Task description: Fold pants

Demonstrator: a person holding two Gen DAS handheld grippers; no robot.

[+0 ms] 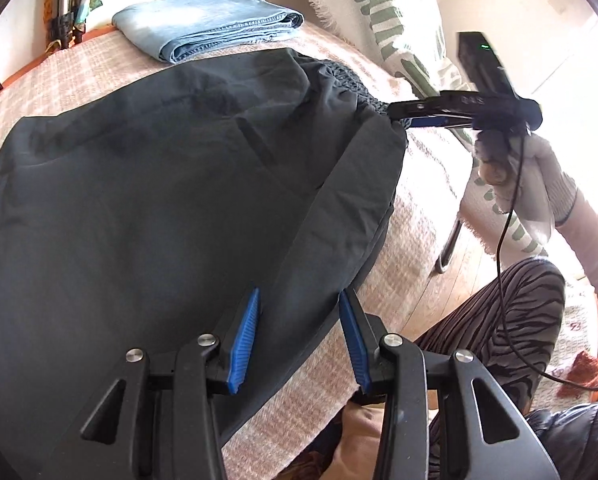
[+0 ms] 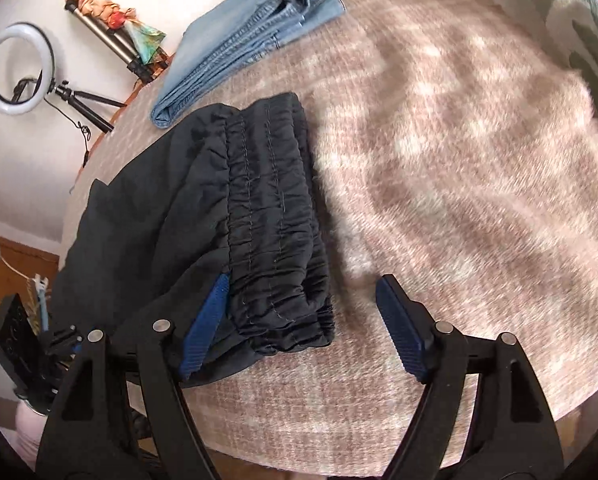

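Note:
Dark navy pants lie spread on a pinkish checked blanket. Their gathered elastic waistband faces the right wrist camera. My left gripper is open, its blue pads straddling the near edge of the pants. My right gripper is open around the near end of the waistband, left pad resting on the fabric. In the left wrist view the right gripper sits at the waistband's far corner, held by a gloved hand.
Folded light blue jeans lie at the far side of the blanket. A white and green pillow leans at the right. A ring light on a tripod stands off the bed. My striped leg is near the bed edge.

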